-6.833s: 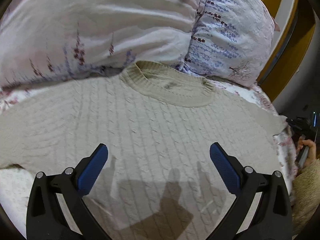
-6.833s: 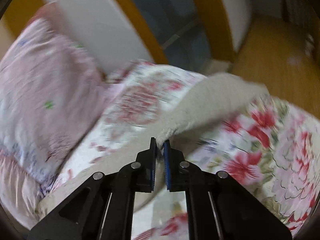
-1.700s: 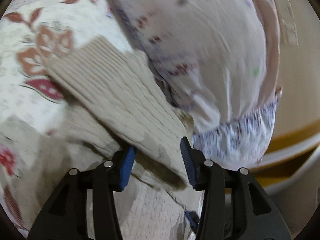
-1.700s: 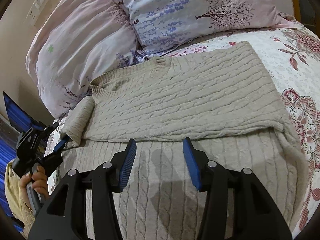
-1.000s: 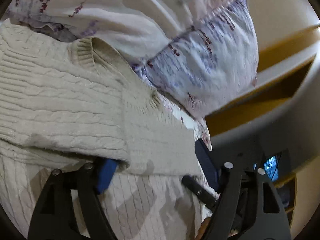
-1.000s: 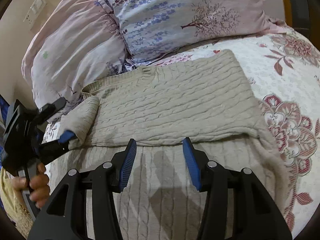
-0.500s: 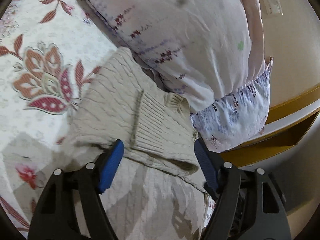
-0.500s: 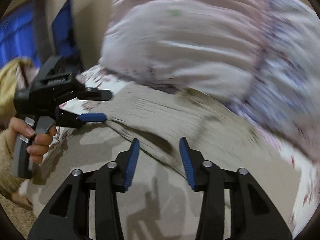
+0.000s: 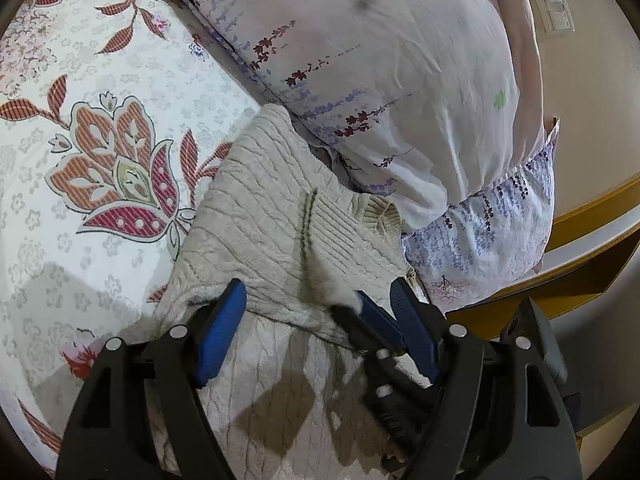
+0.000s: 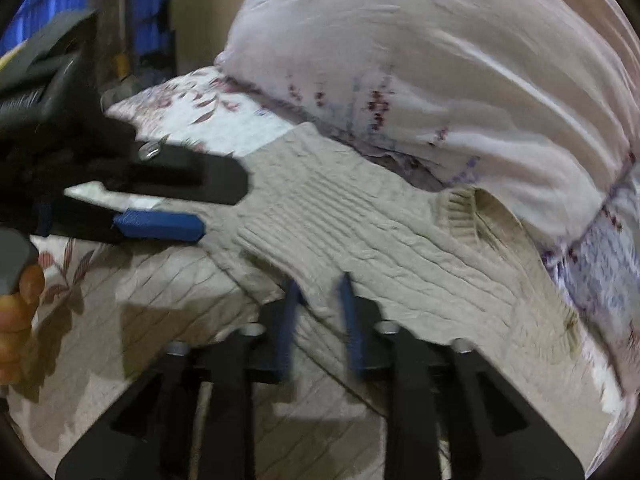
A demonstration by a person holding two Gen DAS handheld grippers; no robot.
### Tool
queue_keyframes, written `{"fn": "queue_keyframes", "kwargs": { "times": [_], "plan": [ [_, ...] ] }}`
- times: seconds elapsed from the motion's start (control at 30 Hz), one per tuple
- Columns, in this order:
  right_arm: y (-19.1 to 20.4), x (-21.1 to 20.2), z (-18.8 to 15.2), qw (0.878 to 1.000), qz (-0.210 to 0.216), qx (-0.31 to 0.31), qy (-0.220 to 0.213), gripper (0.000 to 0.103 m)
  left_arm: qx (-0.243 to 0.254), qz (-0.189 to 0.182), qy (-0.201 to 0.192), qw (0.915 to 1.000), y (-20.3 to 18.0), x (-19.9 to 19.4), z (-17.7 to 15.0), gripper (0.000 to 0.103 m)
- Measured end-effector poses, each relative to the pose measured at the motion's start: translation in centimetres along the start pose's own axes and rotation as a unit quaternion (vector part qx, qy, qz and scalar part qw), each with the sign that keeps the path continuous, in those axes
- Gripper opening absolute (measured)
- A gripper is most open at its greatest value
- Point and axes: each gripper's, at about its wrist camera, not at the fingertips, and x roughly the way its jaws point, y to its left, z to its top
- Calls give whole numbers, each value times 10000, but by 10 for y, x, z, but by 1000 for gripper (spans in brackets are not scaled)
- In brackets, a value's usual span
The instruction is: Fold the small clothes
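Note:
A beige cable-knit sweater (image 9: pixel 276 216) lies on the floral bed sheet, its top part folded over the lower part, with a ribbed sleeve cuff on top. My left gripper (image 9: pixel 316 296) is open, its jaws straddling the fold edge. My right gripper (image 10: pixel 318 292) has its blue pads either side of the folded sleeve edge (image 10: pixel 320 276), with a gap between them; it also shows in the left wrist view (image 9: pixel 360 308), tip at the fold. The left gripper shows in the right wrist view (image 10: pixel 176 204) at the sweater's left edge.
Two large floral pillows (image 9: pixel 400 80) press against the sweater's collar side. The floral sheet (image 9: pixel 100 140) lies to the left. A yellow wooden bed frame (image 9: pixel 592 220) and wall switch (image 9: pixel 552 8) are at the right. A hand (image 10: pixel 16 308) holds the left gripper.
The right gripper has moved in to the folded sleeve edge and narrowed its jaws around it. The left gripper has stayed open over the fold, with the right gripper now entering its view.

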Motion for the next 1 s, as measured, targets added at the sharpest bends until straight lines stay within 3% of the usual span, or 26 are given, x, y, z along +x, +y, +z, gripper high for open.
{"fn": "queue_keyframes", "kwargs": {
  "times": [0.1,0.17,0.27,0.4,0.47,0.57,0.7,0.77,0.8,0.83,1.0],
  "plan": [
    [-22,-21,1,9967,137,709,-362,6,42,22,-11,10000,-1,0,0,74],
    [-45,-44,-5,9883,228,1300,-758,6,59,25,-9,10000,-2,0,-1,74],
    [-82,-83,-27,9652,182,2245,-1325,6,67,22,7,10000,-2,0,-1,74],
    [-127,-124,-81,9239,-267,3365,-1800,6,120,33,21,9999,-3,0,-1,75],
    [-151,-133,-119,8953,-408,4072,-1758,6,177,38,38,9998,-5,1,-2,76],
    [-174,-114,-160,8637,37,4873,-1282,6,267,86,50,9996,-8,2,-2,80],
    [-181,-94,-180,8410,448,5319,-884,12,347,98,69,9993,-11,4,-3,83],
    [-188,-94,-185,8228,716,5551,-987,27,359,94,75,9993,-11,4,-3,83],
    [-190,-97,-188,8166,773,5623,-1053,39,360,92,78,9993,-11,4,-3,83],
    [-191,-100,-188,8127,775,5670,-1099,45,362,90,82,9993,-11,4,-3,84],
    [-207,-106,-196,7970,683,5896,-1119,43,410,77,97,9991,-12,5,-2,87]
  ]
}}
